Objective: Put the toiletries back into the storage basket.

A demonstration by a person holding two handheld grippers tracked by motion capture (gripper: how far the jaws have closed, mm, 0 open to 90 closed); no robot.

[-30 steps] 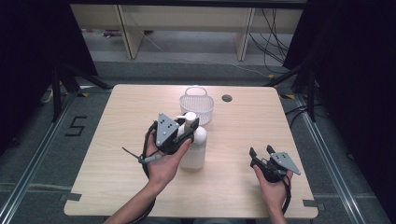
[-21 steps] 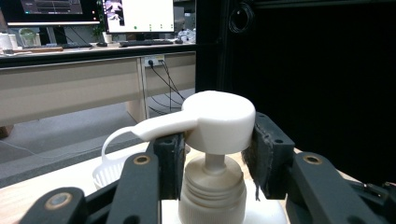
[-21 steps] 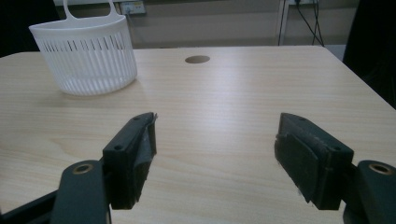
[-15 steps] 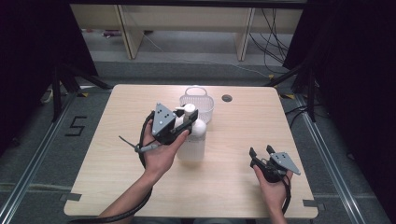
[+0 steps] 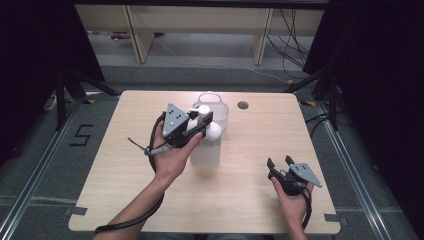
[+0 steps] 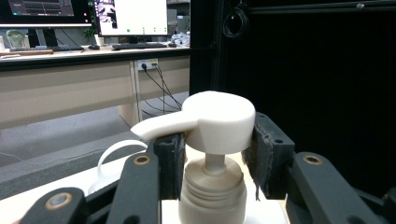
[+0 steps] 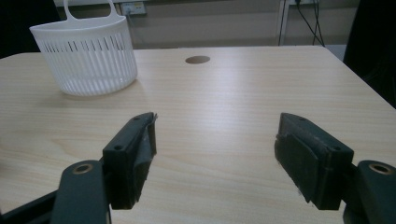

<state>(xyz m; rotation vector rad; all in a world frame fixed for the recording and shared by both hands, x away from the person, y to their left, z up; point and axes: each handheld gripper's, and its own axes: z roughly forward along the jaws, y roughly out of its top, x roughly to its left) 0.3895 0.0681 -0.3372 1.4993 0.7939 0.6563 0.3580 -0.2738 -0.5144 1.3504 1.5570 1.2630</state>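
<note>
A white pump bottle (image 5: 206,152) stands mid-table in the high view, just in front of a white slatted basket (image 5: 216,111). My left gripper (image 5: 201,126) is shut on its top. In the left gripper view the two pads (image 6: 170,156) press either side of the pump head (image 6: 219,119) above the ribbed collar, and the spout points left. Whether the base touches the table cannot be told. My right gripper (image 5: 278,162) rests low near the front right of the table, open, with nothing between its jaws (image 7: 217,154).
The basket (image 7: 86,56) with its loop handle stands at the back middle of the wooden table (image 5: 125,200). A round hole (image 5: 243,105) sits in the tabletop to the basket's right. Desks and cables lie beyond the far edge.
My left gripper, with the pump bottle in it, has shifted away from the person toward the basket. The right gripper has stayed where it was.
</note>
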